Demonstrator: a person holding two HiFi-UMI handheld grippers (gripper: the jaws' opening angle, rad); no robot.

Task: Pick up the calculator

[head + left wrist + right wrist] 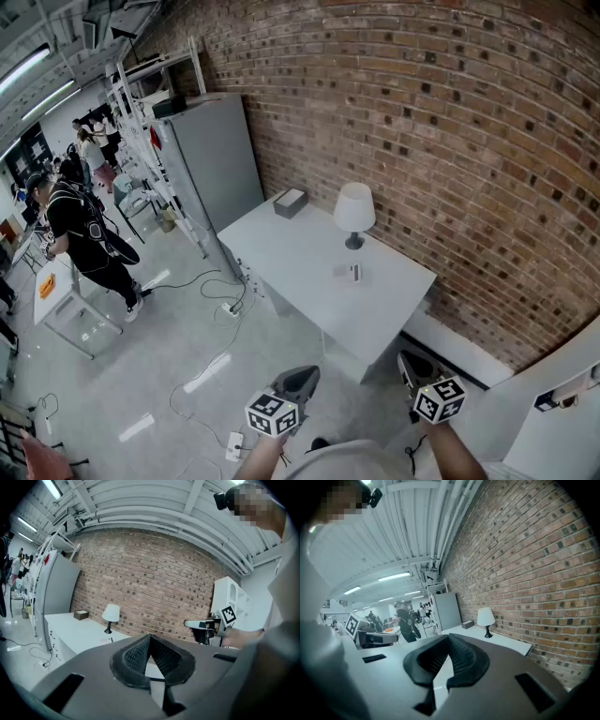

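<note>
At near left, L gripper [300, 377] is closed, empty. On the white table [300, 253], just near of the lamp [354, 211], lies the calculator [353, 273]: prob. light, stiff, slick plastic; pinch across its long edges. R gripper [409, 361] closed, empty too.

The table [300, 258] and lamp [354, 208] are white, the cabinet [220, 155] is grey, the brick wall [450, 122] red-brown, the floor [141, 375] pale grey.

I had bright, even light from the ceiling tubes [26, 66], which glared in streaks off the glossy floor [208, 371]. Shadows stayed soft. Every view bowed hard at its edges; both gripper views were ringed in black, their near jaws slightly blurred.
</note>
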